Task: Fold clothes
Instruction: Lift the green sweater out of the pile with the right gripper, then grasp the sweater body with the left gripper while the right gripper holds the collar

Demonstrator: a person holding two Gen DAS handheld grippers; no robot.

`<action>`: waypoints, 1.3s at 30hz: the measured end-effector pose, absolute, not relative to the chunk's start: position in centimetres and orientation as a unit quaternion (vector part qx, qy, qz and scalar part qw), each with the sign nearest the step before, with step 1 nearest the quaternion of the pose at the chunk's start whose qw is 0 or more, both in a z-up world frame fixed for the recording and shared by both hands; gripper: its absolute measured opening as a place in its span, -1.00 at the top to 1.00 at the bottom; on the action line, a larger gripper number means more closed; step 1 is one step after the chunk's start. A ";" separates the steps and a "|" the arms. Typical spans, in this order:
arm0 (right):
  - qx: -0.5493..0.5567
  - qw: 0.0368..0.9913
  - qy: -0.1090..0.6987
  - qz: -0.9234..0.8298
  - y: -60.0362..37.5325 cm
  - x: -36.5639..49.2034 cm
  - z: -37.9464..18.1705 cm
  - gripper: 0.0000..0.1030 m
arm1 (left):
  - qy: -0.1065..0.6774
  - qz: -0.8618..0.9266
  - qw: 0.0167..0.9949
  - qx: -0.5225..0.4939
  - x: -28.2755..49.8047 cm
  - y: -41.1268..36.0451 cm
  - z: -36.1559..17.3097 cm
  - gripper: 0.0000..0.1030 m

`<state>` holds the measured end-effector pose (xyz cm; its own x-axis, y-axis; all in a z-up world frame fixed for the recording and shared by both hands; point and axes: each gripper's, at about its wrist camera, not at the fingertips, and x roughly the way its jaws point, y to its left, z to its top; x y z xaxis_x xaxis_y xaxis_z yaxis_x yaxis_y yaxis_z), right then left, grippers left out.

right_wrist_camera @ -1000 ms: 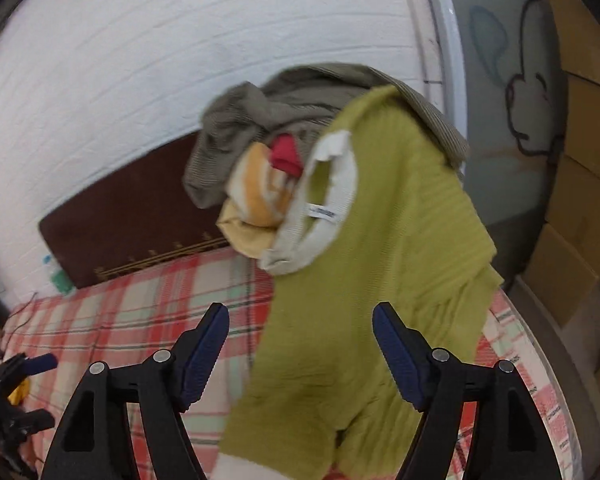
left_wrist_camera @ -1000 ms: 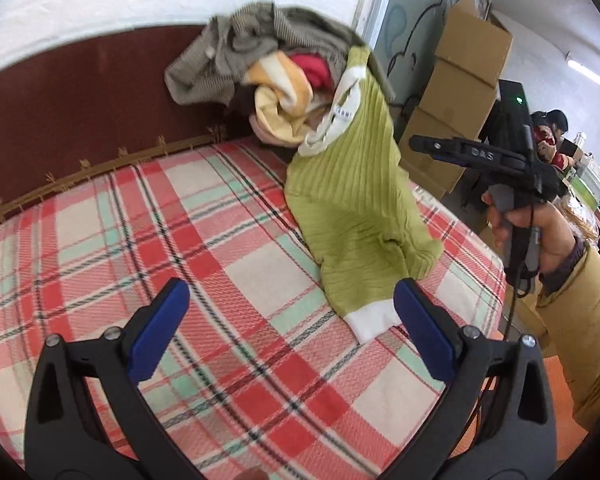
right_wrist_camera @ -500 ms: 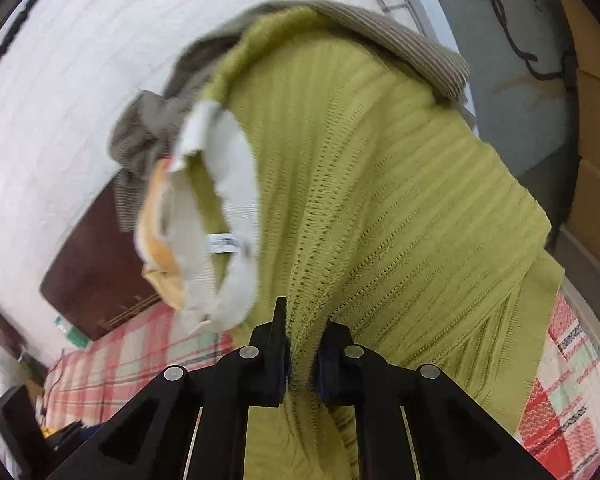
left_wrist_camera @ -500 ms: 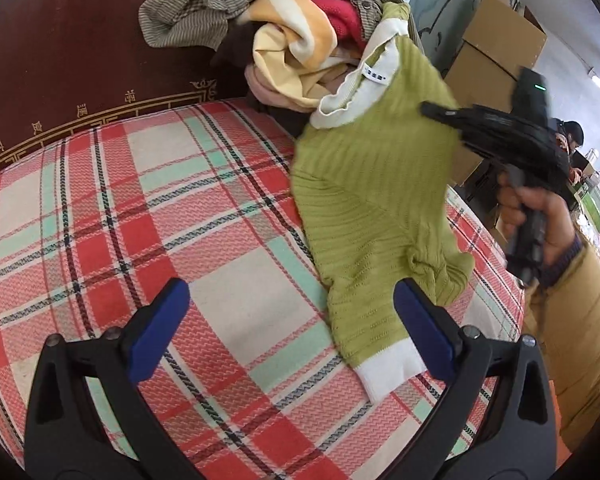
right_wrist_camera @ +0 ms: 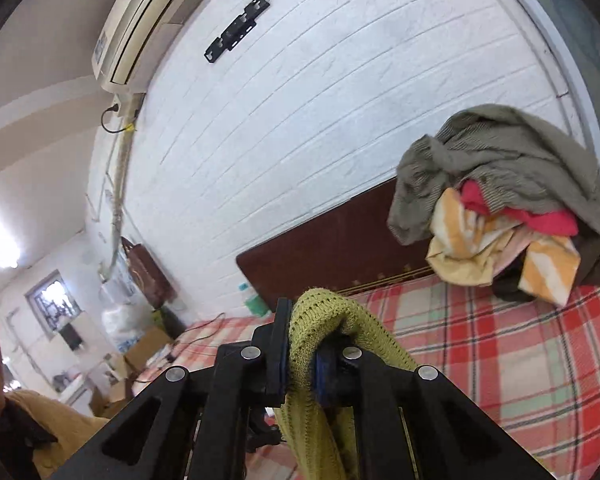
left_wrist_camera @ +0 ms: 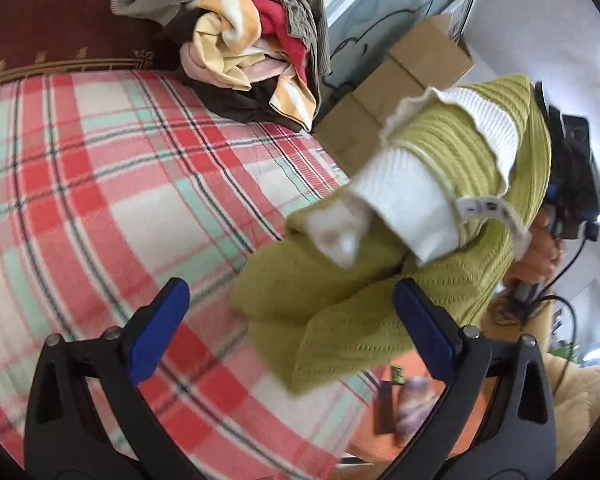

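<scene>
A green ribbed sweater [left_wrist_camera: 340,296] with white collar and cuffs hangs in the air at the right edge of the bed. My right gripper [right_wrist_camera: 302,356] is shut on a fold of the green sweater [right_wrist_camera: 320,320] and holds it up; the rest hangs below. In the left wrist view the right gripper [left_wrist_camera: 568,184] shows behind the sweater's top. My left gripper [left_wrist_camera: 288,320] is open and empty, just in front of the hanging sweater above the plaid bedspread [left_wrist_camera: 100,184].
A pile of mixed clothes [left_wrist_camera: 244,40] lies at the bed's far corner against the dark headboard [right_wrist_camera: 332,248]; it also shows in the right wrist view [right_wrist_camera: 508,208]. Cardboard boxes [left_wrist_camera: 400,88] stand beside the bed. An orange floor [left_wrist_camera: 384,424] lies past the bed's edge.
My right gripper, shut on the sweater half a second ago, has lifted it off the clothes pile and pulled it right, off the bedspread. My left gripper stayed open and moved closer.
</scene>
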<state>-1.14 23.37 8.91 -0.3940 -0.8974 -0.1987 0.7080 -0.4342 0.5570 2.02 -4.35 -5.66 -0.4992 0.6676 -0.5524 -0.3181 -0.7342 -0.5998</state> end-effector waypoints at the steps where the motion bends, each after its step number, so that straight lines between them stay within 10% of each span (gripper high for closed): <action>1: 0.242 0.506 -0.196 -0.804 22.3 -0.3 9.0 0.83 | -0.225 0.836 0.299 -0.401 3.3 -5.2 -5.5 -0.99; 11: 0.171 0.641 -0.200 -0.721 9.6 9.0 13.5 0.79 | -0.220 0.862 0.324 -0.321 16.5 -14.3 -1.4 -0.99; 25: 0.373 0.545 -0.210 -0.721 1.0 6.7 -1.3 0.73 | -0.277 0.816 0.280 -0.423 18.7 -14.6 -12.8 -0.99; 39: 0.486 0.474 -0.130 -0.722 5.8 7.8 -9.6 0.66 | -0.241 0.800 0.284 -0.470 18.4 -9.3 -13.1 -0.99</action>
<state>7.80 5.83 -9.59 -0.0771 -0.8117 -0.5789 0.5580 -0.5163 0.6497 18.42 -9.32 -13.14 -0.3965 0.6805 -0.6163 -0.2271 -0.7231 -0.6524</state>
